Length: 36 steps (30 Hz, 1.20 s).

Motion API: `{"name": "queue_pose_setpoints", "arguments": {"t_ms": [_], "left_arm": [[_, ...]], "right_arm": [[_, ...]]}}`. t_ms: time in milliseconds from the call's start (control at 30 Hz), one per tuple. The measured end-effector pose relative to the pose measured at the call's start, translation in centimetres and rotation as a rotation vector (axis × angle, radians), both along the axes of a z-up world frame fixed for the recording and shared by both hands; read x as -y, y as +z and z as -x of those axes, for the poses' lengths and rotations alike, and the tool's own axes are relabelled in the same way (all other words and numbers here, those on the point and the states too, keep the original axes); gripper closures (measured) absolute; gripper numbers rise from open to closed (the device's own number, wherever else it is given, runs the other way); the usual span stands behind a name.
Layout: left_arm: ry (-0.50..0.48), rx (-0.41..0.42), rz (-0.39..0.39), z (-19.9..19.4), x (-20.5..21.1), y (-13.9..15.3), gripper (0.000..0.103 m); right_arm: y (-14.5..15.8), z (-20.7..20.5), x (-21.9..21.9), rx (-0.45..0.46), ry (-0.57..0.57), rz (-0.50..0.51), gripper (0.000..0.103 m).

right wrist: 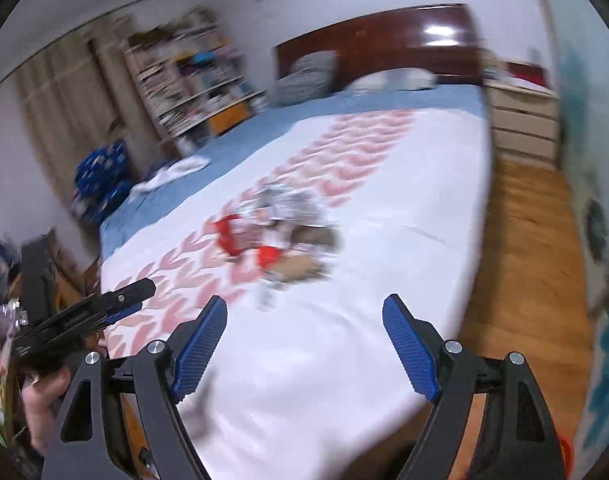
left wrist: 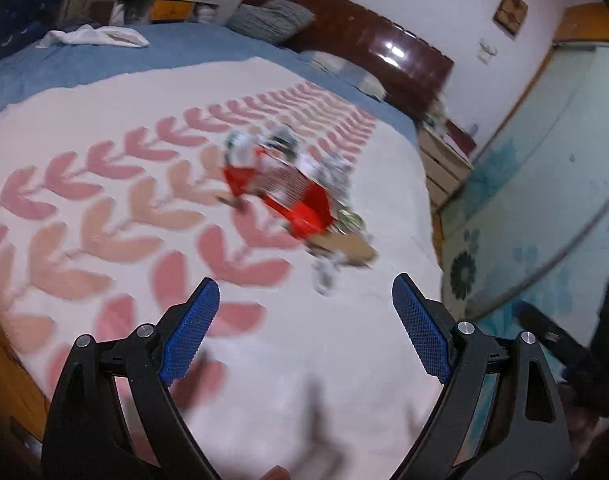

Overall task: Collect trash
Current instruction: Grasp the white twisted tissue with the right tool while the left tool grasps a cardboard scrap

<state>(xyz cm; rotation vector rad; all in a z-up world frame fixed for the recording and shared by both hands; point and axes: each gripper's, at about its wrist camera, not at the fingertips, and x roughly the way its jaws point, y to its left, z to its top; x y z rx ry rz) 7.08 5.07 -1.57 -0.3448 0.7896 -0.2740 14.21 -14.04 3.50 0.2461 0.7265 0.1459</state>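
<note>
The trash heap [left wrist: 300, 196] lies on the bed [left wrist: 344, 360] at twelve o'clock of both wide-open, empty grippers, left gripper [left wrist: 304, 328] and right gripper [right wrist: 304, 344]; its long axis, blurred, seems to run ten-to-four.

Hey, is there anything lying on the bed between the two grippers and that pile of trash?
Nothing visible. Bare white cover lies between the open left gripper, the open right gripper and the trash pile on the bed. Both views are blurred.
</note>
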Motion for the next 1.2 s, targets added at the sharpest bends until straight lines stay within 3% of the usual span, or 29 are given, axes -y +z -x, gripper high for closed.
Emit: {"name": "queue_pose_setpoints", "arguments": {"t_ms": [100,267,333,400,433,467,667,800,867,1033,1200], "left_arm": [[0.029,0.01,-0.05,-0.6,-2.1,0.0,0.015],[0.055,-0.027,-0.032,-1.6,-4.8,-0.9,0.015],[0.045,-0.044,-0.005,-1.9,-5.1,-0.8,0.015],[0.025,-0.026,0.035,-2.2,-5.0,-0.5,0.015],[0.023,-0.024,0.034,-2.3,-4.8,-0.5,0.015],[0.019,-0.02,0.033,-2.4,-4.5,-0.7,0.015],[-0.038,-0.081,0.006,-4.1,-1.4,-2.9,0.015],[-0.093,-0.092,-0.008,-5.6,2.2,-4.1,0.015],[-0.118,-0.106,-0.063,-6.5,4.7,-5.0,0.015],[-0.263,-0.078,-0.329,-8.4,13.1,-7.1,0.015],[-0.317,-0.09,-0.424,-10.0,17.0,-8.4,0.015]], "right_arm": [[-3.0,-5.5,-5.0,-0.053,0.065,0.073,0.031],[-9.2,-10.8,-8.7,-0.175,0.09,0.096,0.04],[-11.3,-12.3,-8.9,-0.224,0.075,0.083,0.056],[-12.7,-13.0,-8.9,-0.245,0.054,0.049,0.064],[-12.7,-13.2,-9.0,-0.245,0.057,0.048,0.082],[-13.0,-13.6,-9.1,-0.249,0.066,0.045,0.089],[-10.6,-11.3,-7.0,-0.19,0.094,-0.02,0.089],[-8.7,-8.9,-2.5,-0.153,0.009,-0.065,0.089],[-8.5,-7.9,0.6,-0.16,-0.051,-0.118,0.089],[-9.0,-6.4,6.4,-0.185,-0.14,-0.186,0.089],[-8.9,-5.6,9.3,-0.185,-0.166,-0.22,0.089]]}}
